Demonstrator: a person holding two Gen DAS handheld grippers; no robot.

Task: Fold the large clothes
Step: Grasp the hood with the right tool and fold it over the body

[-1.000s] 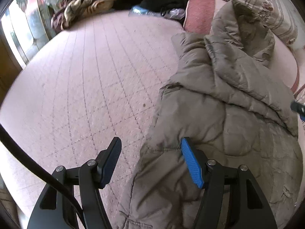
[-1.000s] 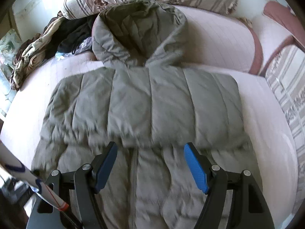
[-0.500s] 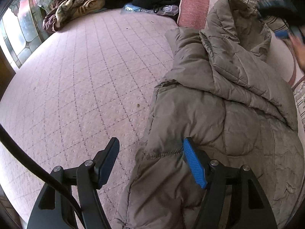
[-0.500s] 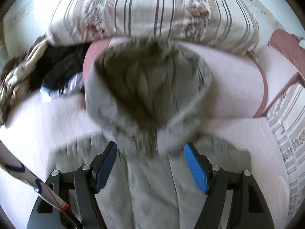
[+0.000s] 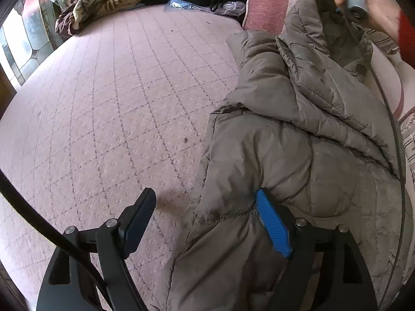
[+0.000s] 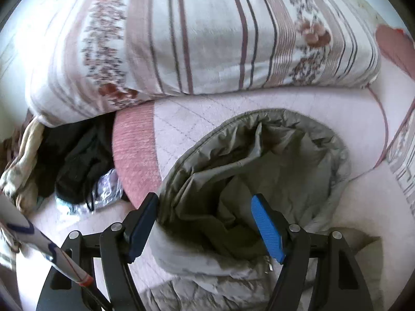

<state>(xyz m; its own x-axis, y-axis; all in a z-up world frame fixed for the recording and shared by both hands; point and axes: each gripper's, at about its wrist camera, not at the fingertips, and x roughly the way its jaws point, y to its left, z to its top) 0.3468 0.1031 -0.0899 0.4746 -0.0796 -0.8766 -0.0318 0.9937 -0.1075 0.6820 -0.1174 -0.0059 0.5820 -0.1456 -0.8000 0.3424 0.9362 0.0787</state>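
Jacket [image 5: 298, 140] lies on bed [image 5: 116, 90], hood [image 6: 259, 160] spread open.

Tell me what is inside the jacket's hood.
The hood lies open, showing only its own crumpled grey lining. Its lower part sits behind the right gripper, so anything tucked there is hidden.

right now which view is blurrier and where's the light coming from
Right wrist view: the striped pillow is motion-smeared, the jacket hood sharper. Left wrist view: crisp, daylight from the window at left, fisheye bending the quilted bedspread.
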